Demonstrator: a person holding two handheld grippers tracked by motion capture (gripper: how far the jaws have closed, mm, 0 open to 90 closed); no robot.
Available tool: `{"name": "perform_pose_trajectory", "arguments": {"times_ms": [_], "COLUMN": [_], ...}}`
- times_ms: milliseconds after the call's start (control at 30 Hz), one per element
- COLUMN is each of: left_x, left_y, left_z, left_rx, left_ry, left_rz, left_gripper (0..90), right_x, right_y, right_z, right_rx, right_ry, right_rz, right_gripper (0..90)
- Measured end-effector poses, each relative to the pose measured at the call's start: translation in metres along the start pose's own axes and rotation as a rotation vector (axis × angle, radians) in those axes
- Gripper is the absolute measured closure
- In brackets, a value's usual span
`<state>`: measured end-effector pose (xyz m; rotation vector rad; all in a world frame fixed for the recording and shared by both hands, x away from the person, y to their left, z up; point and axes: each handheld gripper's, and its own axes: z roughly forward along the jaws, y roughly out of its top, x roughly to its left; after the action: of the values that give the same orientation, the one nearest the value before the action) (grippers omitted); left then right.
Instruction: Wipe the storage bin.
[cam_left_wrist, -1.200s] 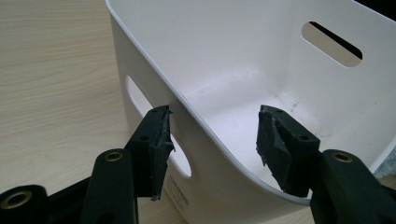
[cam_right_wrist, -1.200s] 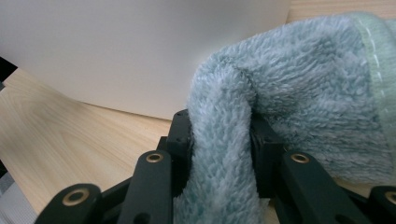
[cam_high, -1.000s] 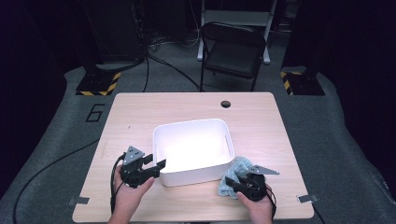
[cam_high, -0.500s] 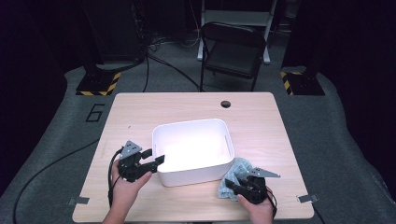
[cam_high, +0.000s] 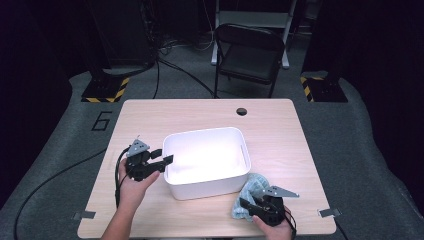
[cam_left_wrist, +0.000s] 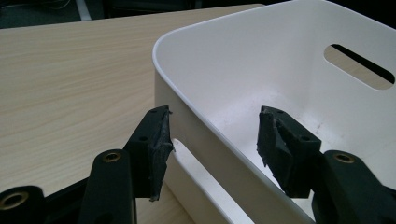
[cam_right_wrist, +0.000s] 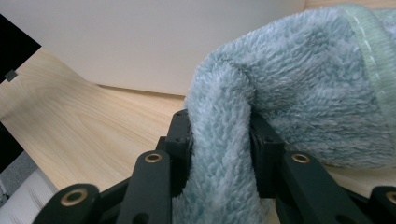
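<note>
— What's going on over at the left side?

— The left gripper (cam_high: 167, 161) is hovering at the white bin (cam_high: 207, 182)'s left wall, its jaws standing wide open. One jaw is sitting outside the wall, the other inside over the bin's floor, and neither pad is pressing on the plastic.

— And the bin itself?

— It's sitting near the middle of the wooden tabletop (cam_high: 200, 112), with a slot handle in its far wall.

— What about the right hand?

— The right gripper (cam_high: 246, 204) is lying low at the bin's front right corner. Its jaws are pinching a fold of a fluffy light-blue towel (cam_right_wrist: 299, 93), which is bunching up on the tabletop just beside the bin wall.
</note>
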<state>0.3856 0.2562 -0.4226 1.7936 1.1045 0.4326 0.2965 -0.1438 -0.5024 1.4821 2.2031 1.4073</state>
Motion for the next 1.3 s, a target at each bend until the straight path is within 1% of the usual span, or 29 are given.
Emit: {"name": "perform_pose_trajectory", "arguments": {"times_ms": [33, 100, 133, 200, 267, 300, 333, 433, 500, 533, 567, 633, 767, 800, 867, 933, 1000, 1133, 1200, 1233, 1267, 1300], "left_x": [0.002, 0.006, 0.008, 0.012, 0.014, 0.015, 0.016, 0.018, 0.018, 0.018, 0.016, 0.013, 0.006, 0.002, -0.002, -0.006, -0.009, -0.013, -0.015, -0.016, -0.016, -0.017], "left_y": [0.001, 0.002, 0.003, 0.005, 0.006, 0.007, 0.008, 0.011, 0.013, 0.014, 0.014, 0.013, 0.009, 0.008, 0.006, 0.004, 0.002, -0.001, -0.004, -0.005, -0.006, -0.007], "left_z": [0.002, 0.007, 0.009, 0.012, 0.015, 0.016, 0.017, 0.020, 0.022, 0.022, 0.021, 0.019, 0.014, 0.013, 0.009, 0.007, 0.004, -0.002, -0.007, -0.009, -0.011, -0.013], "left_rx": [0.004, 0.013, 0.008, 0.005, 0.000, -0.002, -0.011, -0.012, -0.005, 0.001, 0.004, 0.009, 0.007, -0.001, 0.003, 0.008, 0.006, 0.024, 0.029, 0.033, 0.036, 0.037], "left_ry": [-0.002, -0.013, -0.016, -0.023, -0.028, -0.028, -0.018, -0.013, -0.012, -0.005, 0.007, 0.022, 0.040, 0.049, 0.064, 0.078, 0.086, 0.105, 0.106, 0.101, 0.098, 0.097], "left_rz": [0.003, -0.009, -0.022, -0.028, -0.039, -0.029, -0.018, -0.014, -0.012, -0.004, 0.006, 0.024, 0.019, 0.006, 0.013, 0.020, 0.012, 0.019, 0.019, 0.018, 0.016, 0.015], "left_gripper": [44.2, 45.5, 46.2, 46.7, 49.1, 50.5, 53.0, 56.5, 57.7, 58.6, 59.1, 59.8, 59.9, 59.9, 59.9, 59.8, 59.7, 59.0, 58.3, 57.5, 56.7, 56.1], "right_x": [0.000, -0.001, -0.001, -0.001, -0.001, -0.002, -0.002, -0.002, -0.003, -0.002, -0.003, -0.003, -0.004, -0.004, -0.003, -0.004, -0.005, -0.005, -0.006, -0.007, -0.006, -0.007], "right_y": [0.000, 0.000, 0.000, 0.000, 0.000, 0.001, 0.001, 0.002, 0.002, 0.003, 0.003, 0.004, 0.004, 0.005, 0.005, 0.005, 0.005, 0.006, 0.006, 0.006, 0.006, 0.006], "right_z": [0.000, -0.001, -0.001, -0.001, 0.000, 0.000, 0.000, 0.001, 0.002, 0.001, 0.002, 0.001, 0.002, 0.002, 0.001, 0.001, 0.000, 0.000, -0.001, -0.001, -0.002, -0.002], "right_rx": [-0.003, -0.004, -0.006, -0.006, -0.004, -0.004, -0.004, -0.006, -0.006, -0.002, -0.010, -0.011, -0.009, -0.010, -0.006, -0.009, -0.013, -0.010, -0.011, -0.019, -0.011, -0.016], "right_ry": [-0.001, 0.001, 0.000, 0.004, 0.004, 0.004, 0.005, 0.013, 0.015, 0.014, 0.015, 0.013, 0.015, 0.015, 0.012, 0.008, 0.013, 0.013, 0.013, 0.014, 0.013, 0.015], "right_rz": [0.004, 0.005, 0.008, 0.013, 0.010, 0.008, 0.009, 0.016, 0.012, 0.023, 0.014, 0.016, 0.018, 0.018, 0.024, 0.021, 0.021, 0.025, 0.025, 0.018, 0.028, 0.024], "right_gripper": [65.8, 65.8, 65.8, 65.8, 65.8, 65.8, 65.8, 65.7, 65.7, 65.7, 65.7, 65.6, 65.7, 65.6, 65.5, 65.5, 65.6, 65.6, 65.5, 65.6, 65.5, 65.5]}}
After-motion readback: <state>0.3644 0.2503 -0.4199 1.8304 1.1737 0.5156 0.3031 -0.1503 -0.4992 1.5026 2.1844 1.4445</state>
